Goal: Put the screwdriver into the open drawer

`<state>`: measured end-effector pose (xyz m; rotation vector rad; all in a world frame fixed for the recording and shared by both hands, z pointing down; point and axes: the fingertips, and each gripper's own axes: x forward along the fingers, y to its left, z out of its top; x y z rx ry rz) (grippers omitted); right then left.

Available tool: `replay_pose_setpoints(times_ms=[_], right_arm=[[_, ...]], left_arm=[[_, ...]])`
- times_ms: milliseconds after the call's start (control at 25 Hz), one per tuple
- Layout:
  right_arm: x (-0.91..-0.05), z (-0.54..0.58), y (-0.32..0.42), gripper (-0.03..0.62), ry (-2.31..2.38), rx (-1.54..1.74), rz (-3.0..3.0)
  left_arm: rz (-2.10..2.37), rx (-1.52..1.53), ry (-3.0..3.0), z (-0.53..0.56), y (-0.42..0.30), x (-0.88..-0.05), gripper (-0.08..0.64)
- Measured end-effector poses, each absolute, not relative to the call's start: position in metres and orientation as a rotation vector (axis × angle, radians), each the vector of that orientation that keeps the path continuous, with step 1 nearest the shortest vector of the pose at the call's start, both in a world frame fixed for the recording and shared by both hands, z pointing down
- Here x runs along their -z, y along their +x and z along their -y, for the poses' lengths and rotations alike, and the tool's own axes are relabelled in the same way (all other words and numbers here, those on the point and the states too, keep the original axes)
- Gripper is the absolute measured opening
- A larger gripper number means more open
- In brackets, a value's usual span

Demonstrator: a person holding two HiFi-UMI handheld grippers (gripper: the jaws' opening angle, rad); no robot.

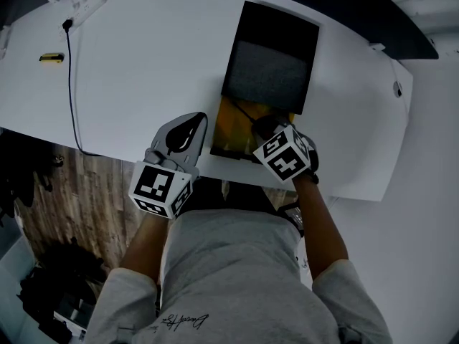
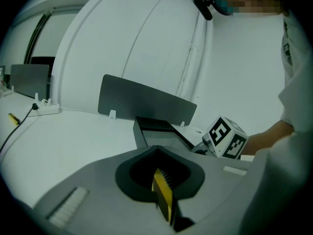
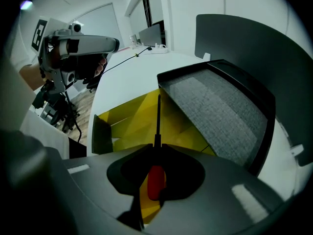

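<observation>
A screwdriver (image 3: 156, 179) with a red handle and a thin dark shaft is clamped in my right gripper (image 3: 157, 153). Its shaft points out over the open yellow drawer (image 3: 128, 122). In the head view my right gripper (image 1: 264, 130) hovers steeply over that drawer (image 1: 228, 133), which sticks out of a dark drawer unit (image 1: 270, 74) at the table's front edge. The shaft (image 1: 244, 111) shows as a thin line above the yellow floor. My left gripper (image 1: 183, 130) rests just left of the drawer, jaws together with nothing in them (image 2: 164, 182).
A black cable (image 1: 70, 84) runs across the white table (image 1: 150, 56) at the left, beside a small yellow item (image 1: 50, 58). A grey divider panel (image 2: 145, 102) stands behind the drawer unit (image 2: 155, 130). Wooden floor (image 1: 93, 192) lies beyond the table's front edge.
</observation>
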<state>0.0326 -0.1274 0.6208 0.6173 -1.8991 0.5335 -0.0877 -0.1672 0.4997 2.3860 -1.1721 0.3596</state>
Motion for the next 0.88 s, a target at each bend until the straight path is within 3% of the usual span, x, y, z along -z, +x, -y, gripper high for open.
replay_pose_setpoints(times_ms=[880], right_arm=[[-0.638, 0.127, 0.026, 0.075, 0.541, -0.476, 1.799]], left_arm=[[1.179, -0.347, 2.363, 0.169, -0.091, -0.507, 0.0]])
